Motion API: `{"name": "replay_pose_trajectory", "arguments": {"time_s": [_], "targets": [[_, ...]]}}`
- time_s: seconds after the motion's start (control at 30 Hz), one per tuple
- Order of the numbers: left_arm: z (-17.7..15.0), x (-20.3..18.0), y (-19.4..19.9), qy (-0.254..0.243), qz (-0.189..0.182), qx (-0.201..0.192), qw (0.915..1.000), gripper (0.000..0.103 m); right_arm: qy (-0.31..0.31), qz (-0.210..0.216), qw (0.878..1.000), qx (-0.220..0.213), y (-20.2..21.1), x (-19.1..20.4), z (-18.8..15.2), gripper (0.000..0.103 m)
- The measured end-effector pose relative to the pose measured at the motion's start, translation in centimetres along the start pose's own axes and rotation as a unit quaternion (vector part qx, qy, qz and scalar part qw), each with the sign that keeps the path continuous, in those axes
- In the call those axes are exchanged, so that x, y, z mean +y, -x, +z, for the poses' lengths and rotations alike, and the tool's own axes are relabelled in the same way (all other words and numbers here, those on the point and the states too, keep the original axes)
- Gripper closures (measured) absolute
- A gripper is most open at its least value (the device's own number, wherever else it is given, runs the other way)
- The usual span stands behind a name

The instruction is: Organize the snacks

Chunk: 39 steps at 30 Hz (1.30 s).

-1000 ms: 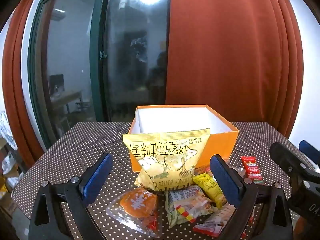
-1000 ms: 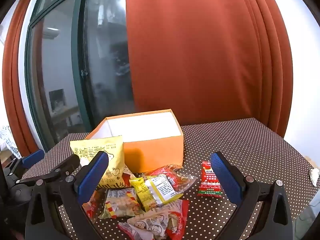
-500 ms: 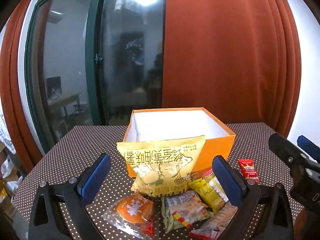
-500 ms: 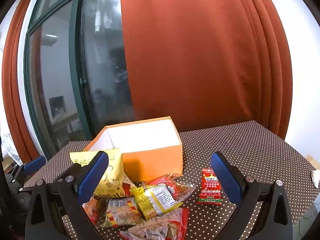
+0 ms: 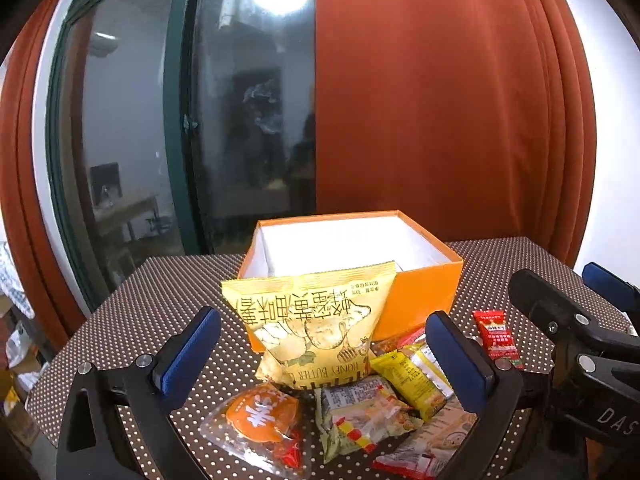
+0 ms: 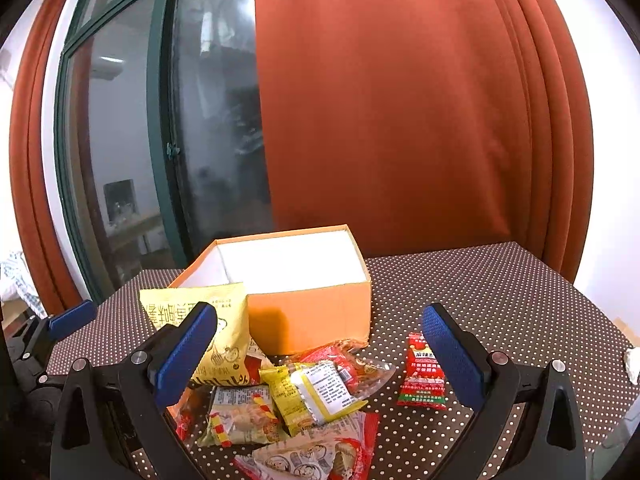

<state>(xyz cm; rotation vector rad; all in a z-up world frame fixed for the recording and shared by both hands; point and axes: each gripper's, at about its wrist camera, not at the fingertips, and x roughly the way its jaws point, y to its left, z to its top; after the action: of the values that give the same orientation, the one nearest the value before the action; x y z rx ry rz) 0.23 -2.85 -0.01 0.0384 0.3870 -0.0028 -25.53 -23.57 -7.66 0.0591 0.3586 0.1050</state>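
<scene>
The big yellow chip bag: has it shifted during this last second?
No. The yellow chip bag leans on the orange box's front wall exactly as before; only the camera drifted.

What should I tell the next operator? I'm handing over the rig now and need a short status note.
Left hand-held gripper: open, holding nothing.
Right hand-held gripper: open, holding nothing.
Orange box: open on the dotted table; nothing shows inside it.
Yellow chip bag: leaning on the box front.
Small packets: piled in front of the box.
Red sachet: lying alone, right of the pile.
Done: no snack boxed yet.
Left: all snacks.
</scene>
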Motion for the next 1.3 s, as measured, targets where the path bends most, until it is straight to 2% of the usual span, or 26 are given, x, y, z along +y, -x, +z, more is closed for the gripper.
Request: {"name": "replay_pose_trajectory", "arguments": {"time_s": [0.27,1.3], "targets": [[-0.6,-0.2,0.6,0.008,-0.02,0.007,0.9998,0.001,-0.009,-0.006,1.0,-0.002,1.1,-0.1,-0.4,0.0],[-1.1,-0.2,0.7,0.015,-0.018,0.008,0.9997,0.001,-0.006,0.002,1.0,-0.001,1.4,0.1,-0.7,0.0]]}}
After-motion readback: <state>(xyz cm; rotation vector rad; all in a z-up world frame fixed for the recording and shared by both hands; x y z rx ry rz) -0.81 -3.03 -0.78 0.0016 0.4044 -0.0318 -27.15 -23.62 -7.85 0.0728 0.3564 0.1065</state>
